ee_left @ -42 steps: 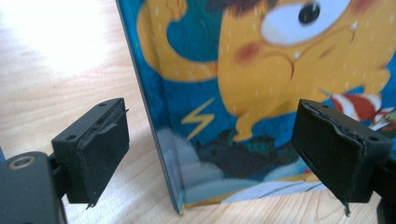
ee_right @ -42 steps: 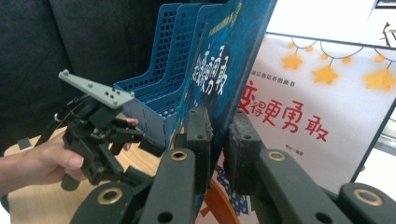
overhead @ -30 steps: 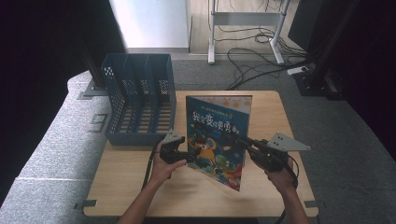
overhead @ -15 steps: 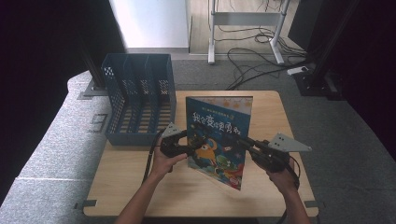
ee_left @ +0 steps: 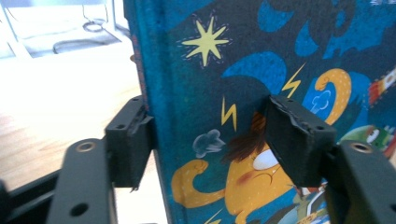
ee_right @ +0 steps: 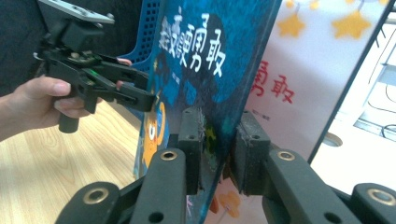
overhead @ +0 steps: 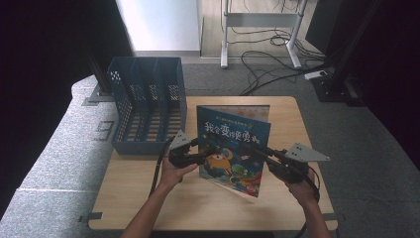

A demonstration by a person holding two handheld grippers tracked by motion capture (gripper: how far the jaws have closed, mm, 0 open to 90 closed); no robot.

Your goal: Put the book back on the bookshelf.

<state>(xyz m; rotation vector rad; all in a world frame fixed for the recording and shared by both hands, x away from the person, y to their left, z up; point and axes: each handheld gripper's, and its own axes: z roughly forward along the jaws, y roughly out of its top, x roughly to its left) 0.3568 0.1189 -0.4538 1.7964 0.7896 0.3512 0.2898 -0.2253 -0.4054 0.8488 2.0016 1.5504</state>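
A picture book (overhead: 233, 148) with a blue cover and white Chinese title stands upright on the wooden table (overhead: 143, 198), its front cover swung a little away from the pages. My right gripper (overhead: 261, 150) comes in from the right, and its pads (ee_right: 192, 140) are shut on the front cover (ee_right: 210, 56) near its lower edge. My left gripper (overhead: 205, 150) reaches in from the left. Its jaws stand wide apart astride the book's left edge (ee_left: 144, 93), one pad (ee_left: 299, 140) in front of the cover and the other pad (ee_left: 130, 144) behind it.
A blue perforated file rack (overhead: 148, 104) with several slots stands at the table's back left, just left of the book. Bare tabletop lies in front of the book. Cables and a metal stand sit on the floor beyond the table.
My left gripper has edged right and slightly forward, so its jaws now straddle the book's left edge. The book and the right gripper have hardly moved.
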